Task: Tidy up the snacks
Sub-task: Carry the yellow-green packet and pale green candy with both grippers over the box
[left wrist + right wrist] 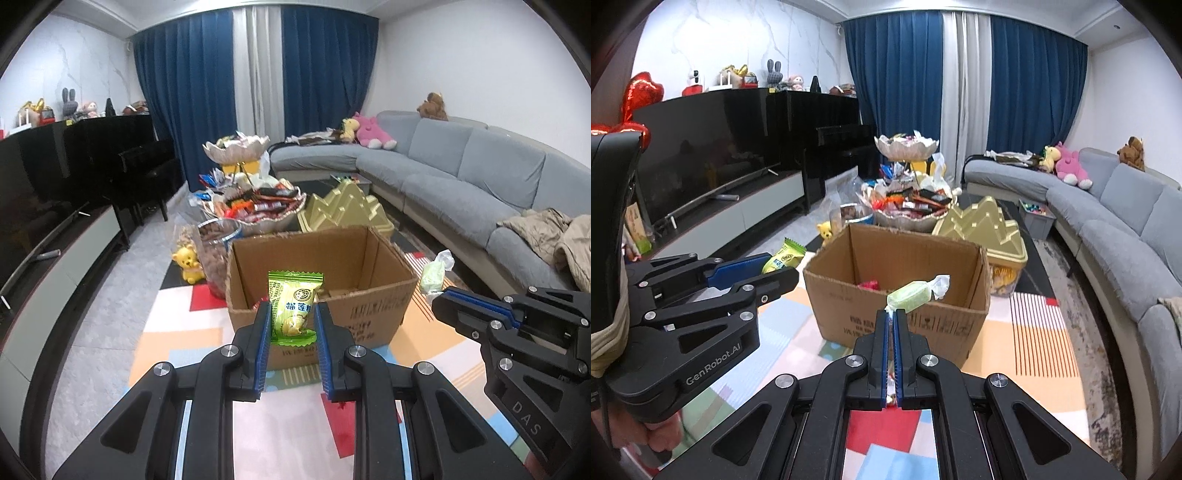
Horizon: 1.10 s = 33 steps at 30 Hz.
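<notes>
Pinching a light, crinkly green packet (293, 308) at its lower half, left claw (291, 314) holds it ahead of the box (384, 291); right claw (894, 314), pressed together on a soft candy's (910, 297) twisted wrapper end, risks slip.

The cardboard box (321, 291) stands on the rug (177, 325), before both grippers. Behind the box is a big snack bowl (266, 210), and above it a smaller bowl (236, 147). A tiered tray (343, 206) is right of the big bowl. The sofa (461, 173) runs along the right, the TV (701, 147) along the left.
</notes>
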{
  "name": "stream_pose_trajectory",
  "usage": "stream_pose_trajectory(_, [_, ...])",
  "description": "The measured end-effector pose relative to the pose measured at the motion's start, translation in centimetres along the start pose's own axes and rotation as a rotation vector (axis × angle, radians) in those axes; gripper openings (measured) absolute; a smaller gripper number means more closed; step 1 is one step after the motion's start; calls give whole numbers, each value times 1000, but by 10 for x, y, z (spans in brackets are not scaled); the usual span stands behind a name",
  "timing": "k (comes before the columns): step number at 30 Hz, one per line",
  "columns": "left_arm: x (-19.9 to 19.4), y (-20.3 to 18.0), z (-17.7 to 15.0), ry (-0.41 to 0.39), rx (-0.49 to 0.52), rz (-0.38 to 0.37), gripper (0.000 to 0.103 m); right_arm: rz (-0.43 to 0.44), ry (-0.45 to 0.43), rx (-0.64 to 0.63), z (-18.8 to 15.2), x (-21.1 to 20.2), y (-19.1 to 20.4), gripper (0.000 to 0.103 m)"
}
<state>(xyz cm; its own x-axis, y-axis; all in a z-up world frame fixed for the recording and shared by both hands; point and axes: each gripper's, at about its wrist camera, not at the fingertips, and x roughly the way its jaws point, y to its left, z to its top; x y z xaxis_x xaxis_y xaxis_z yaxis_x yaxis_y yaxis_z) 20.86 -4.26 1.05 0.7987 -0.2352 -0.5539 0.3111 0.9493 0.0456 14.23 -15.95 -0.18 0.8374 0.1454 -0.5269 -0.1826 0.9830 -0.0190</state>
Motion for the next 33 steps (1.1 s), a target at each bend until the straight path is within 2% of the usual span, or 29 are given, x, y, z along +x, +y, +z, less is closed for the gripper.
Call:
stream_pose_trajectory(17, [-12, 4, 39, -67, -43, 58, 24, -17, -76, -8, 38, -9, 2, 4])
stream_pose_trajectory(33, [3, 6, 66, -90, -47, 67, 24, -60, -128, 2, 69, 1, -9, 4])
